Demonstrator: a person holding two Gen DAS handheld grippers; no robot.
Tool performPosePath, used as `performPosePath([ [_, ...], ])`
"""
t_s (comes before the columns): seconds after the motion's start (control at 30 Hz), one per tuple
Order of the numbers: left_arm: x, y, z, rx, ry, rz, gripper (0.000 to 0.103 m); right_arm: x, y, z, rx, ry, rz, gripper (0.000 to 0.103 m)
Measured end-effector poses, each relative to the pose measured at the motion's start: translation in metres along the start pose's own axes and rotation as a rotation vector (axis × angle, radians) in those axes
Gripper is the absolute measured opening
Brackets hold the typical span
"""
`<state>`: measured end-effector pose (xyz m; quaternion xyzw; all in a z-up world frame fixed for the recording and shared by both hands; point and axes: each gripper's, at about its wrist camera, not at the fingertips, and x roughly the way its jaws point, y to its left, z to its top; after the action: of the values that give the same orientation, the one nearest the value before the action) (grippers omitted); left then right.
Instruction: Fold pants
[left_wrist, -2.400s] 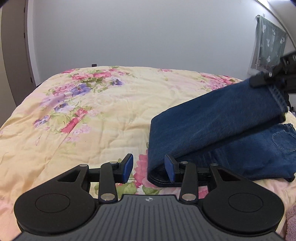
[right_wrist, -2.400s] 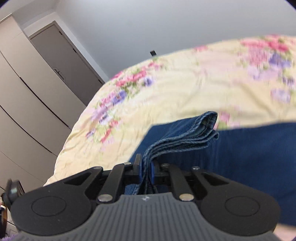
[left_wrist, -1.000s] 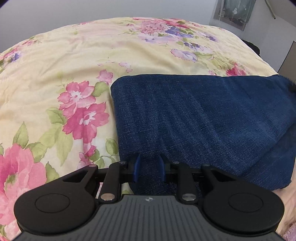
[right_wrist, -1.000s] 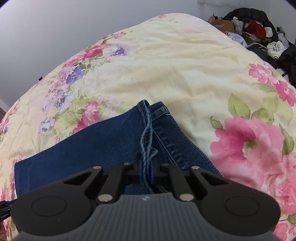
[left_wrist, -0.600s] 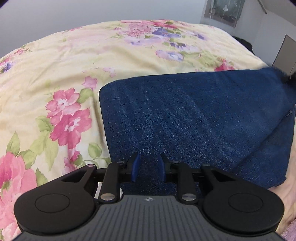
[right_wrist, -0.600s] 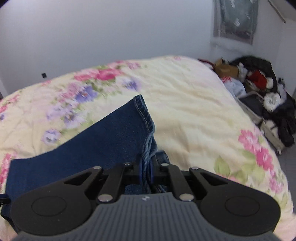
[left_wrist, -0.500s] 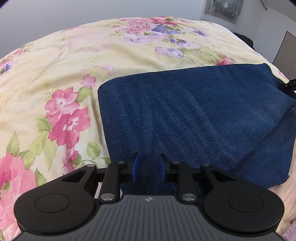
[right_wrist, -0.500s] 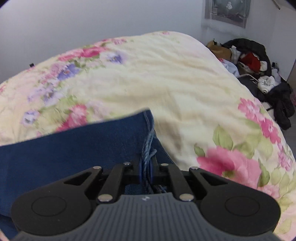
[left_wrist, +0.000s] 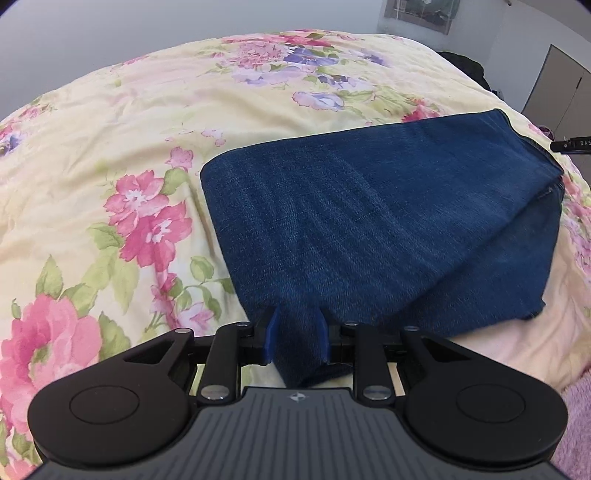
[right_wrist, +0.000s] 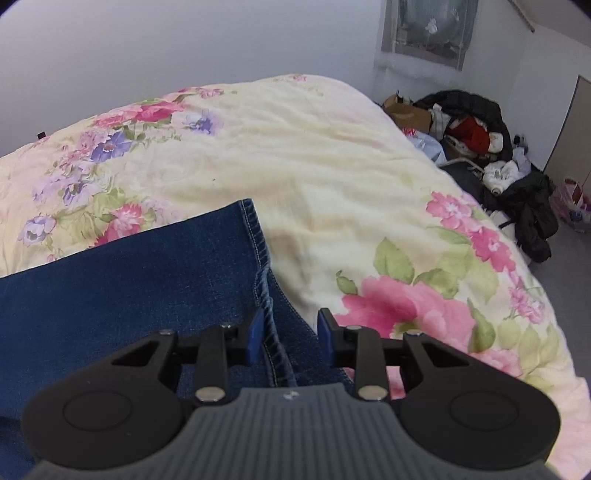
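Dark blue denim pants (left_wrist: 369, 221) lie folded flat on a floral bedspread (left_wrist: 110, 147). My left gripper (left_wrist: 297, 338) sits at the near corner of the fold, its blue pads apart with denim between them, not pinched. In the right wrist view the pants (right_wrist: 129, 288) show a stitched hem edge running toward my right gripper (right_wrist: 290, 336), which is open above the hem and holds nothing. The tip of the right gripper shows at the far right of the left wrist view (left_wrist: 570, 144).
The bed takes up most of both views. A pile of dark clothes and bags (right_wrist: 480, 140) lies on the floor past the bed's right edge. A grey wall (right_wrist: 184, 44) stands behind, with a hanging cloth (right_wrist: 424, 33).
My right gripper has opened and let go of the hem, which now lies on the folded pants. The top layer has come down flat. My left gripper's pads have spread a little.
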<state>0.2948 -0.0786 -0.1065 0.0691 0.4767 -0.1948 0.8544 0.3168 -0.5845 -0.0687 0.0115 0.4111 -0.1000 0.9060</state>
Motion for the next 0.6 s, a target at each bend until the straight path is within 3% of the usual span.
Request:
performPosePath([
  [0.1, -0.001, -0.004, 0.0, 0.045, 0.027, 0.016, 0.028, -0.021, 0.009, -0.007, -0.056, -0.066, 0.016, 0.027],
  [0.2, 0.006, -0.012, 0.003, 0.119, 0.069, 0.039, 0.029, -0.026, 0.021, -0.018, -0.124, -0.092, 0.041, 0.02],
  [0.33, 0.022, -0.023, 0.002, 0.193, 0.138, 0.066, 0.028, 0.002, 0.024, -0.041, -0.166, -0.002, 0.001, 0.011],
  [0.43, 0.032, -0.028, -0.003, 0.227, 0.183, 0.062, 0.027, 0.018, 0.011, -0.056, -0.101, 0.052, 0.019, 0.012],
  [0.6, 0.032, -0.019, -0.007, 0.196, 0.22, 0.031, 0.027, 0.022, 0.004, -0.06, -0.02, 0.06, 0.045, 0.012],
])
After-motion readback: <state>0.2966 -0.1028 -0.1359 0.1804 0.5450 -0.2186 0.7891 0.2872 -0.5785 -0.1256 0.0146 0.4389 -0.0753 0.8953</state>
